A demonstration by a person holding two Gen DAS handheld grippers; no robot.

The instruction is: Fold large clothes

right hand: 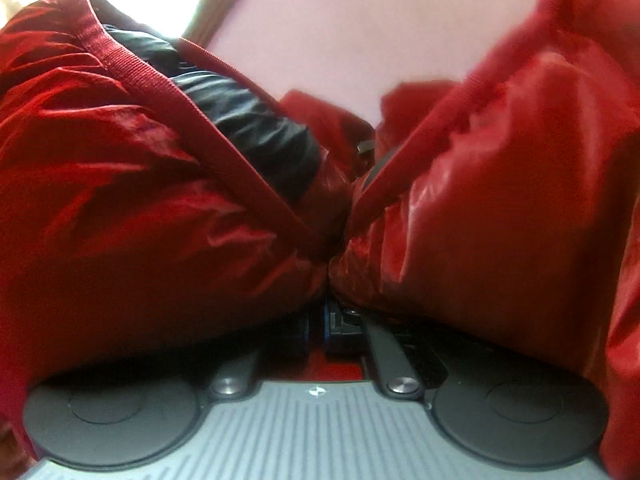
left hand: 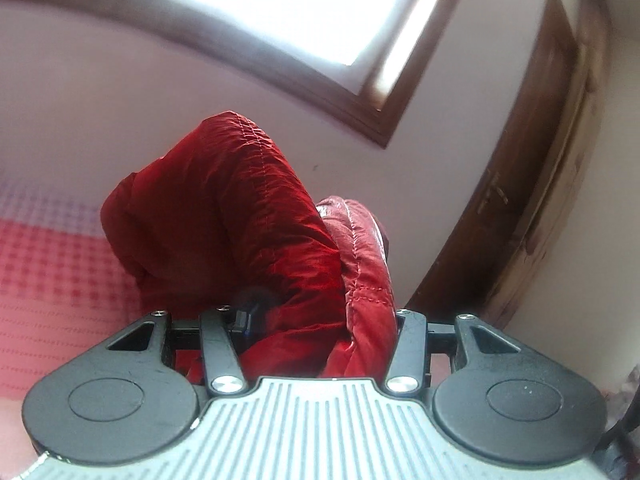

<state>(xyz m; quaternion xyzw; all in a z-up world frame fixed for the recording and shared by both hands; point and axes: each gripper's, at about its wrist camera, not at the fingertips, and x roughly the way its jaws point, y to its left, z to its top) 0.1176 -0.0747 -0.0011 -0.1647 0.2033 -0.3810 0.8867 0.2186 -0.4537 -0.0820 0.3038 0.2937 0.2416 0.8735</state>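
A red padded jacket (left hand: 248, 216) with stitched seams rises in a bunch in front of my left gripper (left hand: 296, 320), whose fingers are buried in the cloth and shut on it. In the right wrist view the same red jacket (right hand: 120, 184) fills both sides, with its black lining (right hand: 256, 120) and a ribbed red hem band showing. My right gripper (right hand: 324, 320) is closed tight on a pinch of the jacket; its fingertips are hidden under the folds.
A red and pink checked bedspread (left hand: 48, 280) lies at the left. A pale wall, a bright window in a dark wooden frame (left hand: 352, 92) and a brown wooden door (left hand: 532, 160) stand behind.
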